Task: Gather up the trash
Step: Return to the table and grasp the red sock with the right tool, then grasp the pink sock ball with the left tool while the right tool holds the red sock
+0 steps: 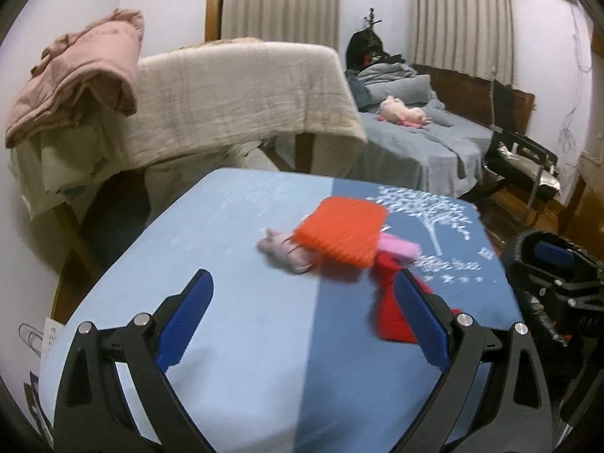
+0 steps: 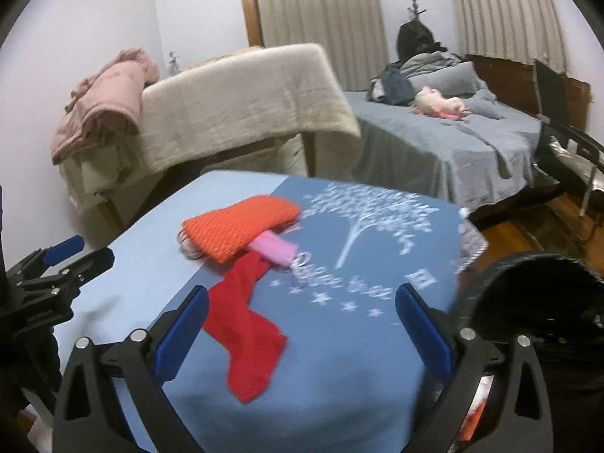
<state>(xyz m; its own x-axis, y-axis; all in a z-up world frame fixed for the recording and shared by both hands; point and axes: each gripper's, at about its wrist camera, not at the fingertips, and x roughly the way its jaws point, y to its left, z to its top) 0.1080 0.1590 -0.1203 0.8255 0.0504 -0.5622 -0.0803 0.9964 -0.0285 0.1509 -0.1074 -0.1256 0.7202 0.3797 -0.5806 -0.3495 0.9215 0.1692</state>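
Note:
On the blue table cover [image 1: 234, 332] [image 2: 339, 370] lies a small heap of cloth scraps: an orange knitted piece [image 1: 341, 230] [image 2: 241, 226] on top, a pink piece [image 1: 400, 247] [image 2: 273, 249], a greyish-mauve piece [image 1: 281, 251] and a long red piece [image 1: 389, 313] [image 2: 245, 332]. My left gripper [image 1: 302, 317] hovers open near the heap, its right finger over the red piece. My right gripper [image 2: 302, 332] is open too, with the red piece's lower end between its fingers, untouched. A black round bin [image 2: 540, 309] [image 1: 547, 260] stands at the table's right edge.
Beyond the table a beige blanket [image 1: 241, 90] drapes over furniture, with a pink quilt [image 1: 79, 71] at its left. A bed with grey sheets [image 1: 426, 143] and a pink soft toy [image 1: 404, 113] lies at the back right. A black chair [image 1: 521, 162] stands on the wooden floor.

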